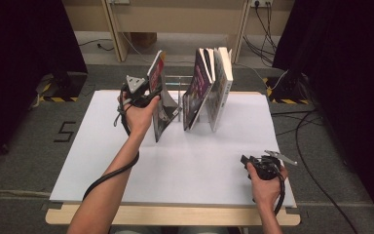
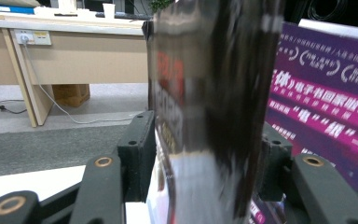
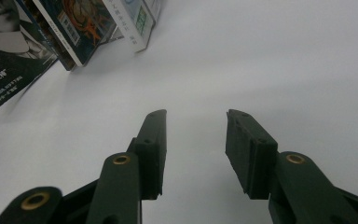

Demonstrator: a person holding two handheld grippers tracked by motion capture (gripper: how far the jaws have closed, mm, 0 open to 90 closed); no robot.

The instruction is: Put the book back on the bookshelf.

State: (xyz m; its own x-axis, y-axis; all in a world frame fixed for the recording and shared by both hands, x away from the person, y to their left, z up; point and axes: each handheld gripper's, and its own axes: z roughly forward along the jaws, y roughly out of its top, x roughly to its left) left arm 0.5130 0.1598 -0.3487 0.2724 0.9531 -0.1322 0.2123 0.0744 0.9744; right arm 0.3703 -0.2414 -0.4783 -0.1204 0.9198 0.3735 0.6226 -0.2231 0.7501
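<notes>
Left tool point(image 1: 152, 92) jaws parted, pads just off the upright magazine point(image 1: 157, 97) standing between them at the rack's left end on the table point(image 1: 185, 165); right tool point(image 1: 253, 163) gapes empty, well apart.

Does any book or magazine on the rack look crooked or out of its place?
Yes. The left magazine leans steeply to the right, apart from the others, between the jaws of the left claw, which do not press it. The other books also lean, the opposite way.
</notes>
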